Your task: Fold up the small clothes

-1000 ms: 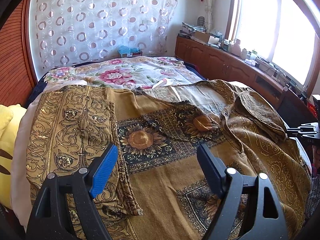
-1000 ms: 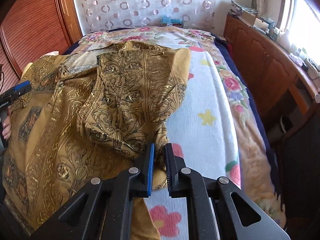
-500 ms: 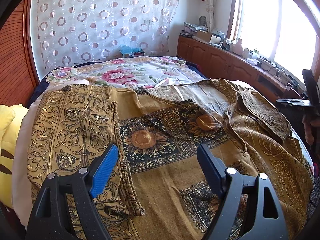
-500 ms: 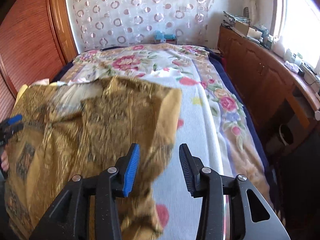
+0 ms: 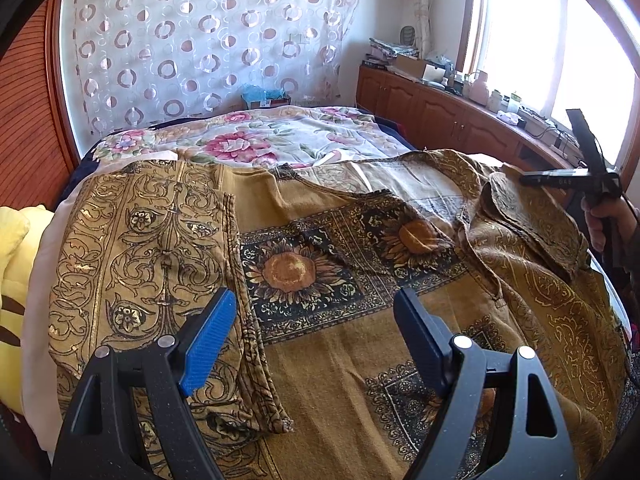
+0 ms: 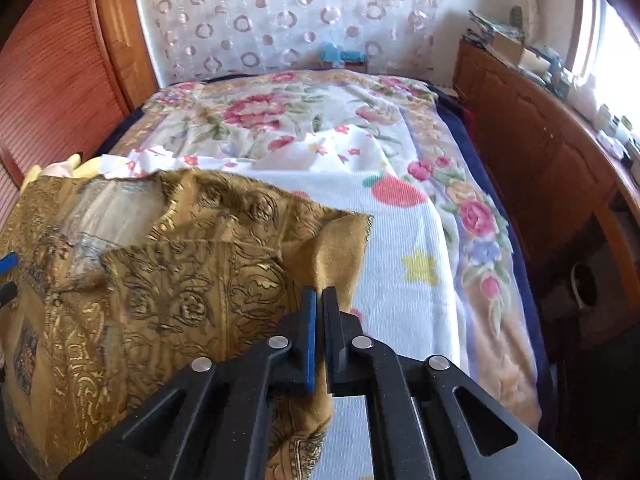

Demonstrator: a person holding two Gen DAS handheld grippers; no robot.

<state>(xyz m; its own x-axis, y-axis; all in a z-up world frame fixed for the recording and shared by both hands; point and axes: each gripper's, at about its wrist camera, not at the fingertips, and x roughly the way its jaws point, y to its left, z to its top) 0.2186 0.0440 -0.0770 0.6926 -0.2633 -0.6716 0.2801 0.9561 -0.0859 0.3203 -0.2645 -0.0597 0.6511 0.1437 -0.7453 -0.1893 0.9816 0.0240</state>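
Note:
A gold-brown patterned garment (image 5: pixel 320 280) with sunflower squares lies spread on the bed; its left sleeve (image 5: pixel 152 256) is folded in flat. My left gripper (image 5: pixel 316 340) is open and empty just above the garment's lower middle. My right gripper (image 6: pixel 319 308) is shut on the garment's right sleeve edge (image 6: pixel 332 248), which stands lifted and folded over toward the body. The right gripper also shows in the left wrist view (image 5: pixel 576 178) at the far right, hand-held.
The bed carries a floral blanket (image 6: pixel 400 200) beyond and right of the garment. A yellow pillow (image 5: pixel 16 248) lies at the left. A wooden cabinet (image 6: pixel 540 152) with clutter runs along the right under the window. A wooden wall panel stands on the left.
My right gripper opened, then shut again on the right sleeve edge and lifted it. The left gripper has stayed open and nearly still.

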